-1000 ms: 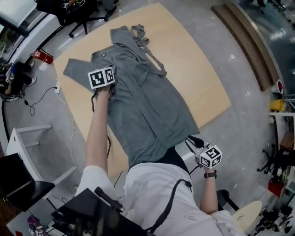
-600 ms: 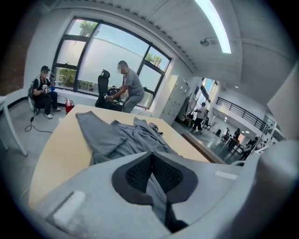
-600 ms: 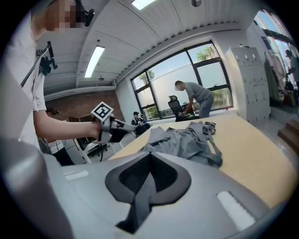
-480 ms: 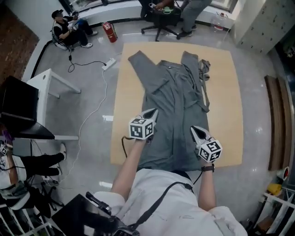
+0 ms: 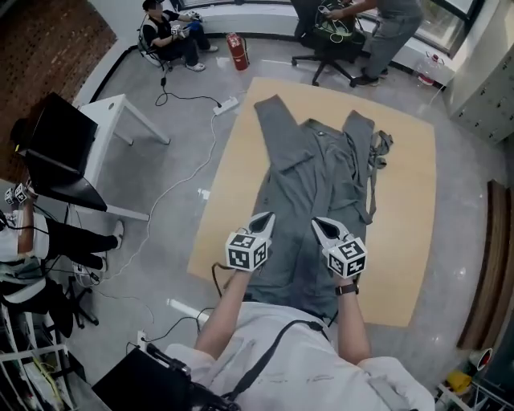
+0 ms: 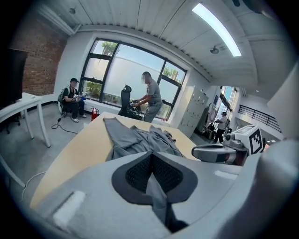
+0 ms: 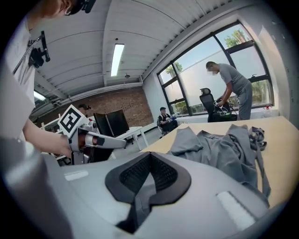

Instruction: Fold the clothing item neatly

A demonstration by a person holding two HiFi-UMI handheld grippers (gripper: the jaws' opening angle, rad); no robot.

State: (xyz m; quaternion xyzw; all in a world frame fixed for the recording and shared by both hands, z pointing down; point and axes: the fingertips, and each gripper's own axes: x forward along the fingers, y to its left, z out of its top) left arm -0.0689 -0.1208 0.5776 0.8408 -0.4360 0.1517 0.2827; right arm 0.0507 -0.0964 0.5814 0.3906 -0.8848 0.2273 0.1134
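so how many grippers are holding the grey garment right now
2. The left gripper is shut on the grey garment at its near end, toward the left. The right gripper is shut on it just beside that, toward the right. Neither is hidden.

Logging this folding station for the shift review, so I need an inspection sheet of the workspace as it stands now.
Surface: light wooden table, bare around the garment.
Job's things: grey strapped garment, spread lengthwise along the table.
Clutter: nothing seen on the table.
Grippers: left claw and right claw side by side, both shut on the garment's near part.
Cables: white cable across the floor, running from a power strip.
Surroundings: white desk with black monitor at left; red fire extinguisher; seated person; standing person by an office chair.
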